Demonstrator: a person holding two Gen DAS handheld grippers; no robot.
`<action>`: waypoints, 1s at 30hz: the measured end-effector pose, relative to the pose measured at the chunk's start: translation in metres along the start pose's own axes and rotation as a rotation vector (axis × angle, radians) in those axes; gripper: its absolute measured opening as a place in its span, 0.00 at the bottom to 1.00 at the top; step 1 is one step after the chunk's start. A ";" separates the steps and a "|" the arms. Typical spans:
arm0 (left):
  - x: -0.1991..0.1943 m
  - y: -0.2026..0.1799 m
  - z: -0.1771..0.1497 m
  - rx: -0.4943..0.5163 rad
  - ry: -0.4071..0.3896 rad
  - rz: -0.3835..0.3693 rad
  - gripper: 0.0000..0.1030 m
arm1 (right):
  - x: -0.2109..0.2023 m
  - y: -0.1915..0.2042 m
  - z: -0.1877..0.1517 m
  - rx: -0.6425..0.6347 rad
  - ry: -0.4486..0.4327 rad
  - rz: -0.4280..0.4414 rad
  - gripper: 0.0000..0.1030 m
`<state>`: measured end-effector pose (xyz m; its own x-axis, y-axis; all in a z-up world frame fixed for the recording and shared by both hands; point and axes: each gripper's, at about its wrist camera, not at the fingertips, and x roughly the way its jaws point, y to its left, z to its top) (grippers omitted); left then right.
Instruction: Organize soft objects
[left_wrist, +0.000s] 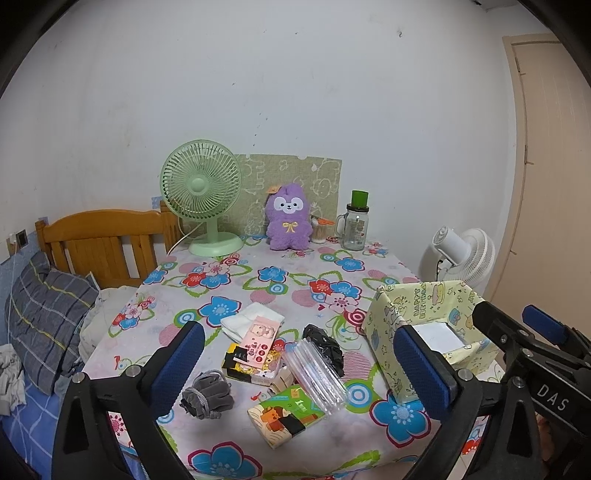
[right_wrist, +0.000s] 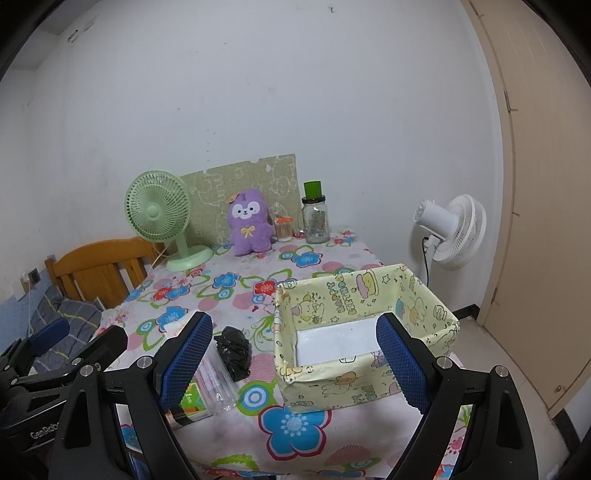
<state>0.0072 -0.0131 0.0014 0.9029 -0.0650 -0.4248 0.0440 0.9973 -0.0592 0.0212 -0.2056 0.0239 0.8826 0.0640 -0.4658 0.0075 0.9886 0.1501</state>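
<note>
"HAPPY BIRTHDAY" on yellow box; "DAS" on right gripper.

Yellow cartoon-printed paper-covered box sits on flowered tablecloth; crumpled black plastic bag just left of the box; purple plush toy well behind it.

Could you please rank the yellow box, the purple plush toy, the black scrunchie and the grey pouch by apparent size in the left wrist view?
1. yellow box
2. purple plush toy
3. grey pouch and black scrunchie: too alike to rank.

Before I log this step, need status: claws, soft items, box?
Left claw open, right claw open, both empty. Grey pouch, white cloth on table. Yellow box holds no soft items.
</note>
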 end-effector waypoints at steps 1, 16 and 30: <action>0.000 0.000 0.000 0.000 0.000 0.000 1.00 | 0.000 0.001 0.000 -0.001 0.001 -0.001 0.90; -0.001 0.004 0.000 -0.002 0.006 -0.001 1.00 | 0.000 0.006 0.000 -0.006 0.006 -0.005 0.90; 0.032 0.042 -0.010 -0.010 0.068 0.020 0.99 | 0.035 0.033 -0.006 0.022 0.047 0.024 0.90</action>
<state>0.0338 0.0259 -0.0233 0.8723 -0.0480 -0.4867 0.0222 0.9980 -0.0587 0.0489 -0.1699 0.0072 0.8595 0.0944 -0.5024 -0.0025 0.9836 0.1805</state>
